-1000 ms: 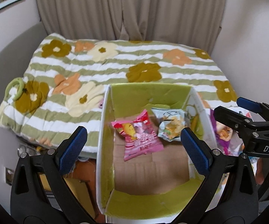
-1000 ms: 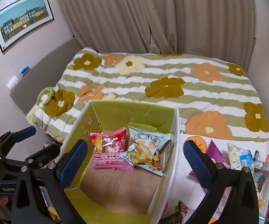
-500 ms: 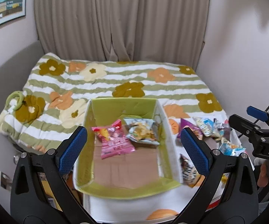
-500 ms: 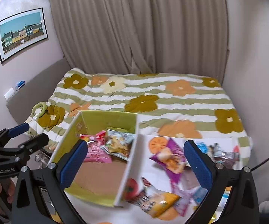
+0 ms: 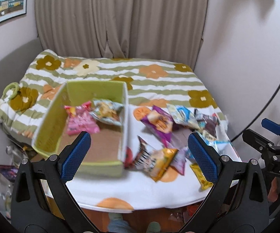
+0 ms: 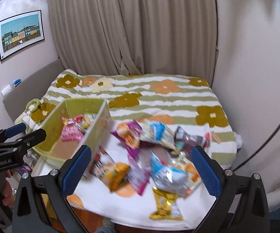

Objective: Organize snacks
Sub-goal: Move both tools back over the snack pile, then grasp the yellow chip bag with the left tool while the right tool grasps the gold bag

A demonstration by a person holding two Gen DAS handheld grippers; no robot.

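Observation:
A green box sits on the white cloth at the left. It holds a pink snack bag and a pale chip bag. Several loose snack bags lie to its right, among them a purple bag, an orange-and-black bag, a yellow bar and a silver-blue bag. My left gripper is open and empty above the box's right wall. My right gripper is open and empty above the loose pile.
A bed with a striped flower quilt lies behind the cloth, against beige curtains. A green ring toy lies on the quilt's left. The cloth's front edge is close below. A cable hangs at right.
Both grippers have pulled back and swung right, away from over the box. The pile of loose snacks to the right of the box has come into view. Both stay open.

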